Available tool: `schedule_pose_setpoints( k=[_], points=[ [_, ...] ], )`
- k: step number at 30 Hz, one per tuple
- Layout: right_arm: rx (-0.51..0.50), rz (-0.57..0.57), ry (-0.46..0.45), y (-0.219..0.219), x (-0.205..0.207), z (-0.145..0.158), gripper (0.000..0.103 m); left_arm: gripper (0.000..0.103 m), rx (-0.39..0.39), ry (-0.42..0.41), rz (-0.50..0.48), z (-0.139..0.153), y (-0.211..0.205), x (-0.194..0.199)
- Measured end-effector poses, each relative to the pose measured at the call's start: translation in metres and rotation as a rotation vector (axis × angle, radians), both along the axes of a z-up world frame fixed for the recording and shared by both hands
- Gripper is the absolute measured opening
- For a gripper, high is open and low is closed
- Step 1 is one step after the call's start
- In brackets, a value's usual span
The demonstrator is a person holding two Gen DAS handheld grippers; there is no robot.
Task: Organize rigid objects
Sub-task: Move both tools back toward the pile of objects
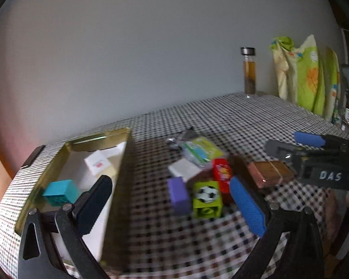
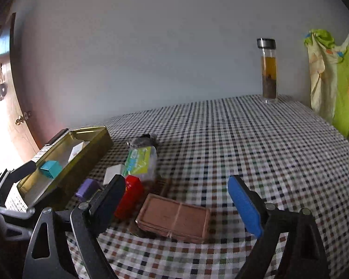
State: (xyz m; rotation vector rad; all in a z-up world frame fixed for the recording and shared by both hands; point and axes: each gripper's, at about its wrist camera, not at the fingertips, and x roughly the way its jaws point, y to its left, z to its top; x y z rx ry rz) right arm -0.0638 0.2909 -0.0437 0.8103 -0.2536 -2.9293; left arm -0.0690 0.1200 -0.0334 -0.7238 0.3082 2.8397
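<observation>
Checked cloth covers your counter (image 2: 244, 139); the gold tin tray (image 2: 90, 153) holds only a teal block (image 2: 50, 168) and a white card. Brown case (image 2: 174, 220), red (image 2: 130, 196), green (image 1: 207, 197) and purple blocks (image 1: 179, 195) wait outside. Both your claws, left claw (image 1: 172, 207) and right claw (image 2: 176, 204), gape empty.

Glossy gold metal tin (image 1: 97, 137), checked cloth tablecloth (image 2: 244, 139)

The left gripper (image 1: 172, 205) and the right gripper (image 2: 176, 205) both pointed forward and slightly downward, each with its jaws spread wide and nothing pressed between the pads.
</observation>
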Motion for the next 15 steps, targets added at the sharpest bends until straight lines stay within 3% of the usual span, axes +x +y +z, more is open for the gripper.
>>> schedule_pose_setpoints(
  k=[10,15],
  points=[
    [-0.021,0.032,-0.154,0.000,-0.017,-0.027,0.091,0.102,0.007,-0.068,0.006,-0.018,0.004,-0.015],
    [-0.049,0.043,-0.171,0.002,-0.014,-0.029,0.091,0.102,0.039,-0.090,-0.013,-0.021,-0.001,-0.020]
  ],
)
